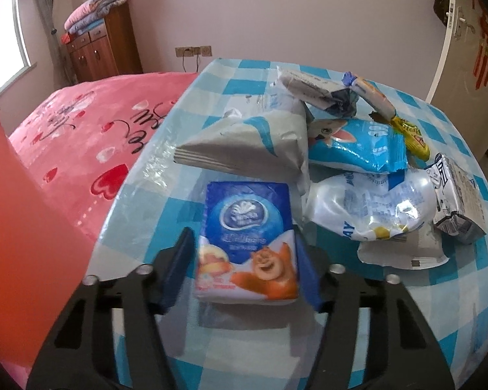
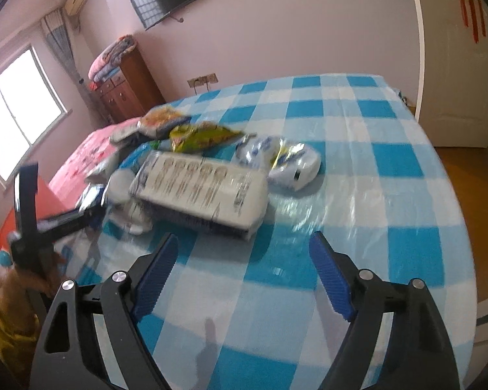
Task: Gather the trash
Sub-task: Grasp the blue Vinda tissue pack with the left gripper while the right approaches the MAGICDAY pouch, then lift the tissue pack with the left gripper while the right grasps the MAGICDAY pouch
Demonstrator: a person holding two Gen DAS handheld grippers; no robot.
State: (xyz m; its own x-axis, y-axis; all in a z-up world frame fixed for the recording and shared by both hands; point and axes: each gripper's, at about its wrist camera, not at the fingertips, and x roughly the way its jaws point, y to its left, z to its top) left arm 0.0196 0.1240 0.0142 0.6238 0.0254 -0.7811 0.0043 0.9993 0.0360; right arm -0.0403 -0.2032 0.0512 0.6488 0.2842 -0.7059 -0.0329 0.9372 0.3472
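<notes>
Trash fills the middle of both views, a loose heap of wrappers on a table covered in blue and white checks under clear plastic. I am working the rig remotely, one hand-held gripper in each hand.

In the left wrist view, my left hand-held gripper at lower centre is clenched on a blue tissue pack printed with a cartoon bear; both blue pads press its sides. I cannot tell whether the pack is lifted or resting on the cloth. Just above it in the frame lies a grey paper bag, creased and tilted. To the right sit a blue snack packet, a clear crumpled plastic bag and, at the right edge, a grey and white wrapper. More wrappers, one yellow, pile up behind them.

In the right wrist view, my right hand-held gripper at lower centre is released, its pads wide apart and holding nothing, above bare cloth. A long white package lies near, in the centre of the frame, with a yellow-green packet and a white crumpled bag beyond it. The picture is blurred, so print is unreadable.

I judge the job barely begun: one item is gripped, and the rest of the heap is uncollected. No bin, bag or other container for the trash shows in either view, so I cannot say where the items should go or whether anything is already inside one. A pink bed lies at the left.
</notes>
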